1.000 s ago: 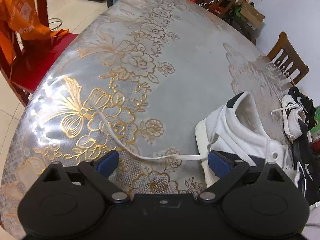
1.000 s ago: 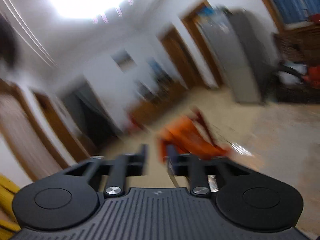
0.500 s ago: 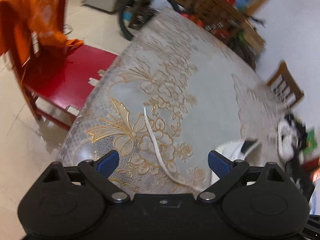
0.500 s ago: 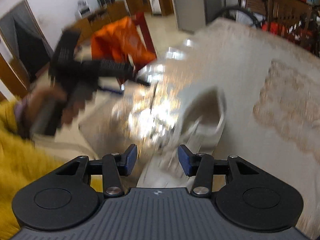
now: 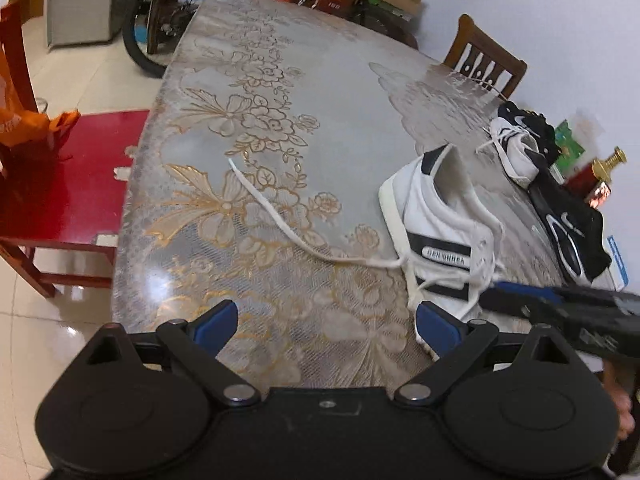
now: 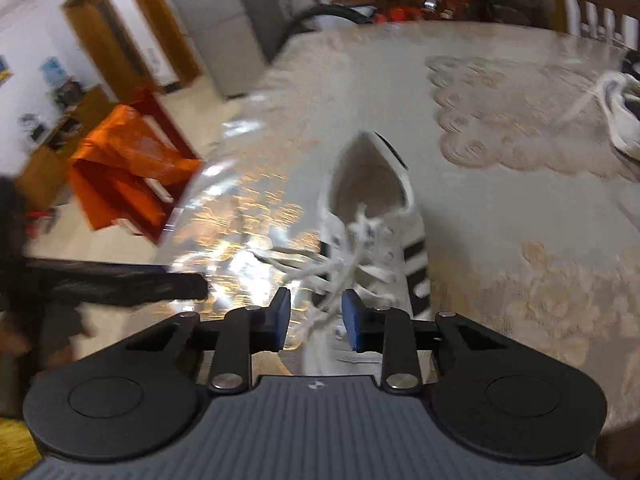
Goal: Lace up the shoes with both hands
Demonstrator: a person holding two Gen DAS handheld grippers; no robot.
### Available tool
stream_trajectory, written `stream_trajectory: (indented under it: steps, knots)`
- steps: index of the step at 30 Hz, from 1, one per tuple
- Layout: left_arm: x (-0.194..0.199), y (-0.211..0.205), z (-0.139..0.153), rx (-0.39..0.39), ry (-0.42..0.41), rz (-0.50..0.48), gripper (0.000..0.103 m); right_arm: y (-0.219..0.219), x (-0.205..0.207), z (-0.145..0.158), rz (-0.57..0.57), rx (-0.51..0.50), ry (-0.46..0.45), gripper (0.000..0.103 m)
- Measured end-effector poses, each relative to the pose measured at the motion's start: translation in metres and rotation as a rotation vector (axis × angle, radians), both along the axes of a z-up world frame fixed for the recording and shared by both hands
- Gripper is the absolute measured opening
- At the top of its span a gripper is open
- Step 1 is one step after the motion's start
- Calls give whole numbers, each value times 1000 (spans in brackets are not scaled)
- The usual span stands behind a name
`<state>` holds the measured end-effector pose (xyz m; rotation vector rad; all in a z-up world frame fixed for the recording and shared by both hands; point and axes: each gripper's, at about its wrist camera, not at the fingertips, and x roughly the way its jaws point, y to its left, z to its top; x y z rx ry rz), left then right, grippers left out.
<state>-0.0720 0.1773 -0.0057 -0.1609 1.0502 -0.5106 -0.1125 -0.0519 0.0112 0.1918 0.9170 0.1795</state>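
While my right gripper (image 6: 313, 316) jaws have just been closing around white shoe's (image 6: 372, 216) laces (image 6: 340, 268), not yet pinching, left gripper (image 5: 326, 324) hovers wide open, empty, over surface (image 5: 320, 92), shoe just right.

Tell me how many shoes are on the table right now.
3. A white shoe with black stripes sits near the table's front edge; a black-and-white sneaker and a black sneaker lie along the right edge. Others may be hidden beyond the frame.
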Motion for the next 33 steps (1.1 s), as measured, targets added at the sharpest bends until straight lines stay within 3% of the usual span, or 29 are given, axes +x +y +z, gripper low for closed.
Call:
stream_trajectory:
  steps: [3, 4, 6, 7, 10, 12, 15, 17, 19, 22, 26, 29, 33]
  knots:
    - [-5, 11, 1, 8, -6, 10, 96, 5, 1, -13, -47, -57, -15, 25]
    - [-5, 15, 2, 6, -5, 18, 96, 6, 3, -17, -55, -71, -18, 17]
    - [-6, 22, 4, 4, -9, 33, 96, 7, 5, -24, -74, -94, -29, 16]
    - [-6, 24, 5, 2, -12, 39, 96, 7, 1, -21, -88, -87, -48, 6]
    - [-5, 29, 7, -3, -19, 43, 96, 6, -22, 3, -70, -59, -159, 0]
    - [-2, 31, 7, -6, -22, 44, 96, 9, -45, 26, 16, -7, -245, 1]
    - [3, 35, 8, -22, -19, 51, 96, 28, -80, 51, 286, 36, -326, 2]
    - [6, 37, 8, -29, -18, 54, 96, 47, -89, 47, 431, -27, -281, 10]
    - [7, 39, 8, -26, -21, 55, 96, 61, -91, 33, 471, -117, -232, 43]
    - [8, 42, 6, -24, -9, 52, 96, 57, -77, 10, 289, -166, -144, 48]
    - [10, 40, 0, -18, 15, 27, 96, 20, -57, -17, -44, -42, 50, 46]
    - [14, 36, -4, -17, 26, 11, 96, 9, -54, -21, -97, 18, 57, 43]
    - [25, 27, -8, -27, 48, 12, 96, 15, -48, -25, -111, -63, 29, 36]
